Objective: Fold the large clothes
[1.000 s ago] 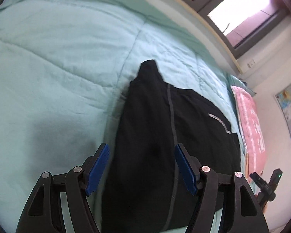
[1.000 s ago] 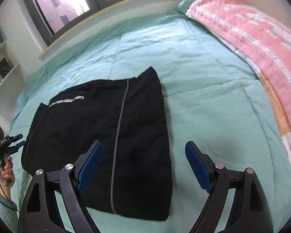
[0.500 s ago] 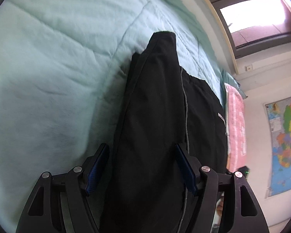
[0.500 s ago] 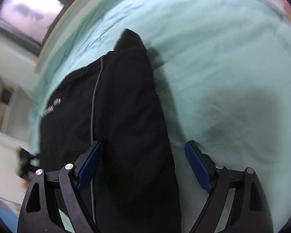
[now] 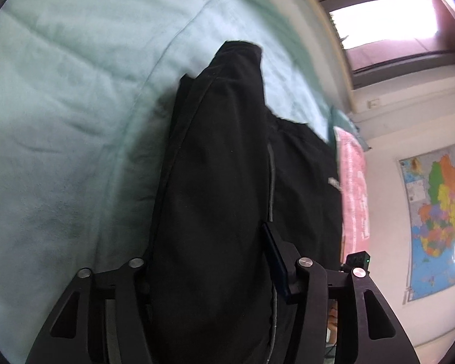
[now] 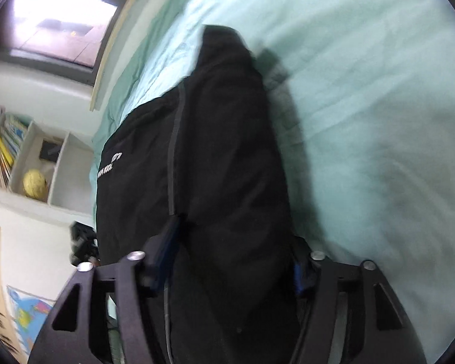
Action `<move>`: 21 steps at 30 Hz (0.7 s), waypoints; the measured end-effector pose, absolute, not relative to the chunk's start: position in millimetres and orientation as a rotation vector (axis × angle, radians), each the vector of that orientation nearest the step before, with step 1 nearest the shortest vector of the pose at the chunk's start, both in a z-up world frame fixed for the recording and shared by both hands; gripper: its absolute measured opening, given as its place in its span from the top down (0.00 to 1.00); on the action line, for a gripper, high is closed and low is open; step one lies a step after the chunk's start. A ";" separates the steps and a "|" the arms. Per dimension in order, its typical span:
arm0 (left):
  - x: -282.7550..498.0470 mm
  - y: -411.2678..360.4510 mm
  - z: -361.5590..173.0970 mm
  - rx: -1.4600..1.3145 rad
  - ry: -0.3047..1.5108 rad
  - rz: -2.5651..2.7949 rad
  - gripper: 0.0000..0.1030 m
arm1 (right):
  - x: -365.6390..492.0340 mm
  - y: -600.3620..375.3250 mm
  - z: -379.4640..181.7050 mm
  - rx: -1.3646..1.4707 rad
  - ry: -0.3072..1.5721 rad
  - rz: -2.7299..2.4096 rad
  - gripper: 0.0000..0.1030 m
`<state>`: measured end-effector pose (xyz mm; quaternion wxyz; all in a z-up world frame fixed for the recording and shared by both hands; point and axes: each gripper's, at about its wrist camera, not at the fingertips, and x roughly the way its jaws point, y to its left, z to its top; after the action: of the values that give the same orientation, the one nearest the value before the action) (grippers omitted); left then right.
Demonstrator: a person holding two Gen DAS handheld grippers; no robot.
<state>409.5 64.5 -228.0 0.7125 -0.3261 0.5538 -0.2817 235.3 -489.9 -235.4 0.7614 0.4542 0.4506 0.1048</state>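
Note:
A folded black garment (image 5: 221,182) with a thin grey stripe and a small white logo lies on a mint green quilt (image 5: 60,106). My left gripper (image 5: 209,261) has its jaws around the garment's near edge, and the cloth fills the gap between them. In the right wrist view the same garment (image 6: 227,166) runs between the jaws of my right gripper (image 6: 230,257) in the same way. Both grippers are closing on the cloth; their blue pads press its sides. The cloth hides the left pad of the left gripper.
A pink quilted blanket (image 5: 353,182) lies past the garment. A window (image 5: 388,15) and a wall map (image 5: 436,212) are at the right of the left wrist view. White shelves (image 6: 24,163) with books and a yellow ball stand beside the bed.
Both grippers dropped low and moved forward onto the garment's near edge. Their jaws narrowed from wide open to pressing the cloth on both sides.

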 end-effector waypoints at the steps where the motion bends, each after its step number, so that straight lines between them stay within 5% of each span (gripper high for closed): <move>1: 412.7 64.4 -232.8 -0.744 1.240 -0.628 0.39 | 240.2 -492.1 -242.7 1.023 0.979 0.249 0.27; 5: 417.8 58.0 -243.9 -0.809 1.251 -0.629 0.36 | 255.9 -488.8 -254.2 1.069 0.982 0.300 0.29; 9: 395.5 54.2 -216.0 -0.725 1.153 -0.627 0.63 | 245.3 -472.5 -224.3 0.942 0.938 0.299 0.57; 12: 363.2 55.8 -179.5 -0.734 1.040 -0.693 0.69 | 224.0 -466.2 -194.6 0.904 0.866 0.312 0.66; 21: 244.1 56.8 -58.6 -0.629 0.841 -0.793 0.71 | 129.2 -417.7 -90.2 0.736 0.736 0.341 0.69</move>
<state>244.1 56.8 -58.6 0.7911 -0.2923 0.3910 -0.3685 129.2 -417.7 -90.2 0.8538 0.3499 0.3498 0.1621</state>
